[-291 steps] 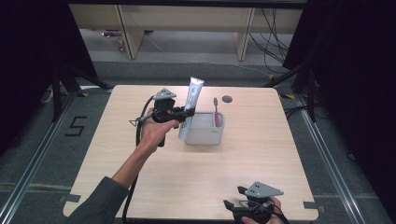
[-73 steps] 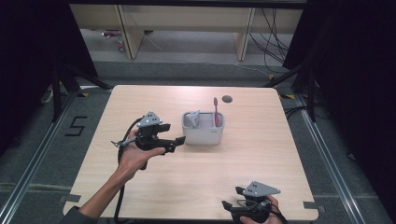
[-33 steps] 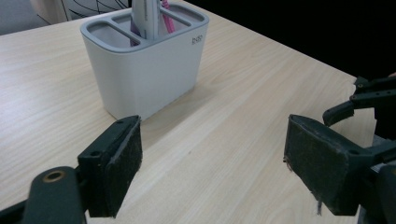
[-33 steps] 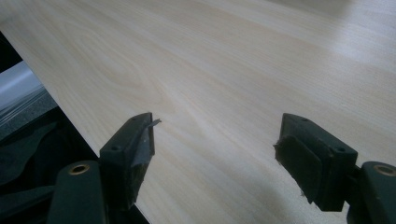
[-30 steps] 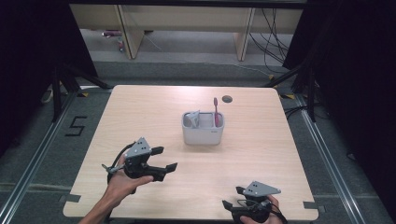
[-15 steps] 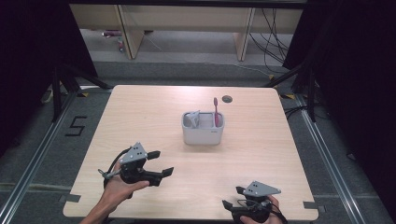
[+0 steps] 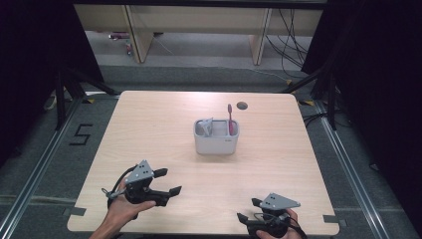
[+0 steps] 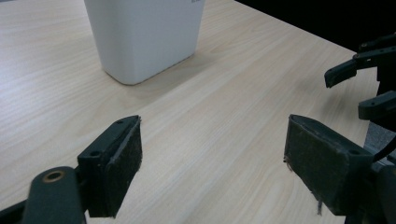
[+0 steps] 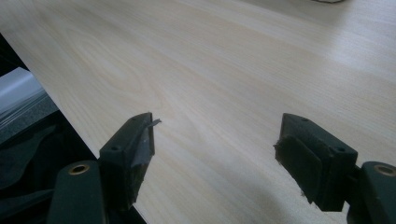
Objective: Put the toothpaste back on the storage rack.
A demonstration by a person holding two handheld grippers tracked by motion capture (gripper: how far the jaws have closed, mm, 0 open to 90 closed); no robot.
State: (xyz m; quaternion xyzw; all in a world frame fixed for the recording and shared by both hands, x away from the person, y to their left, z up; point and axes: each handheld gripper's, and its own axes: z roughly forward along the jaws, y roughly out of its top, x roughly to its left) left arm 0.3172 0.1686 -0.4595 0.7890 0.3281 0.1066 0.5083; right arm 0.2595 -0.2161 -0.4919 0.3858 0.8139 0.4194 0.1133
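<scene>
Nearest us, at about five o'clock on the pale wooden counter (image 7: 149, 129), we hold the right claw (image 7: 247, 210) low by the near edge, its jaws spread wide over bare wood and gripping nothing. At about seven o'clock we hold the left claw (image 7: 167, 181), jaws likewise wide apart and empty, pointing toward three o'clock. Farther off, near the counter's centre, stands the white rectangular plastic holder (image 7: 216, 137), well apart from both claws. A pink toothbrush (image 7: 230, 118) stands upright in its right compartment, and a grey tube (image 7: 207, 126) leans in its left one.
</scene>
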